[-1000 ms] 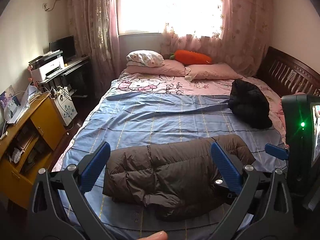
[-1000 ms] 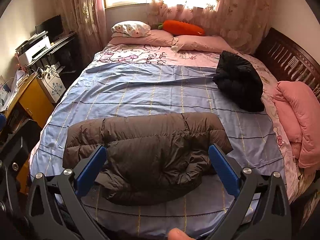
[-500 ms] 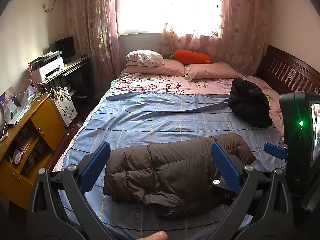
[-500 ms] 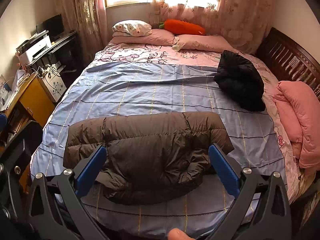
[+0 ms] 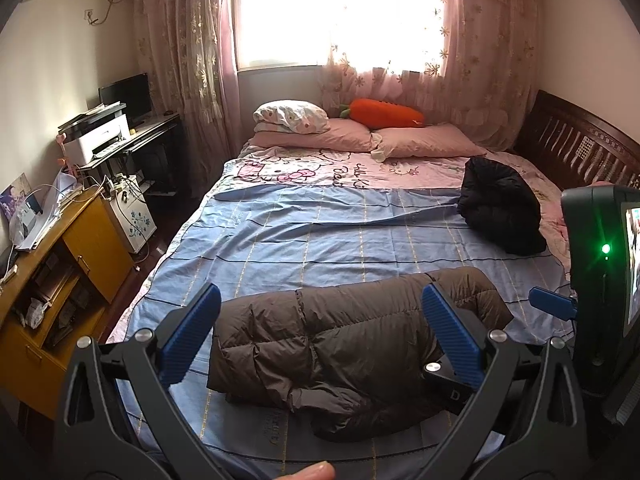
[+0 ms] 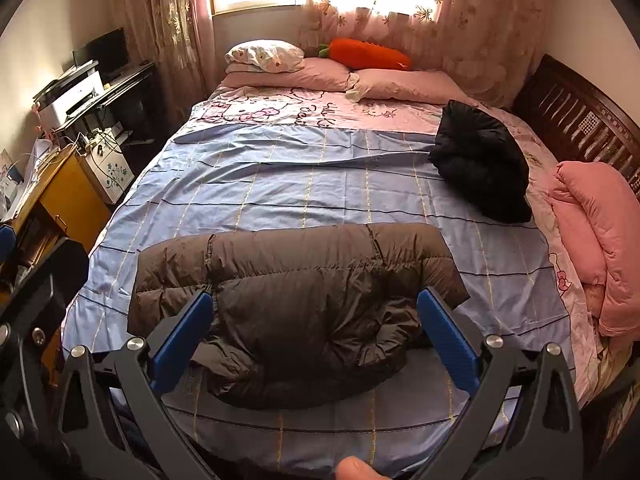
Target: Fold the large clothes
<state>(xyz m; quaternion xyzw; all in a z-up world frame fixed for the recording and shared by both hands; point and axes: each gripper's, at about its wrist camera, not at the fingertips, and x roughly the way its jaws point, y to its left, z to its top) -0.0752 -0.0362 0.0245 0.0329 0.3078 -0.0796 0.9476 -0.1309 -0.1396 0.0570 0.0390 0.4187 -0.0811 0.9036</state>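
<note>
Left gripper (image 5: pixel 320 328): fingers spread, empty.
Right gripper (image 6: pixel 316 328): fingers spread, empty.
Brown puffer jacket (image 6: pixel 296 300): folded, near edge of blue checked sheet (image 6: pixel 280 184).
Black jacket (image 6: pixel 480 164): farther right.
Pillows (image 6: pixel 320 74): under curtained window (image 5: pixel 340 12).

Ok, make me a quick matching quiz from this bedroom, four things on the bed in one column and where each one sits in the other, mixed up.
Things:
1. brown puffer jacket
2. black jacket
3. carrot plush
4. pink quilt

Places:
A. on the pillows under the window
B. right edge of the bed, beside the headboard
C. near end of the blue sheet, folded
D. far right, bunched where blue sheet meets pink

Pairs: 1-C, 2-D, 3-A, 4-B
</note>
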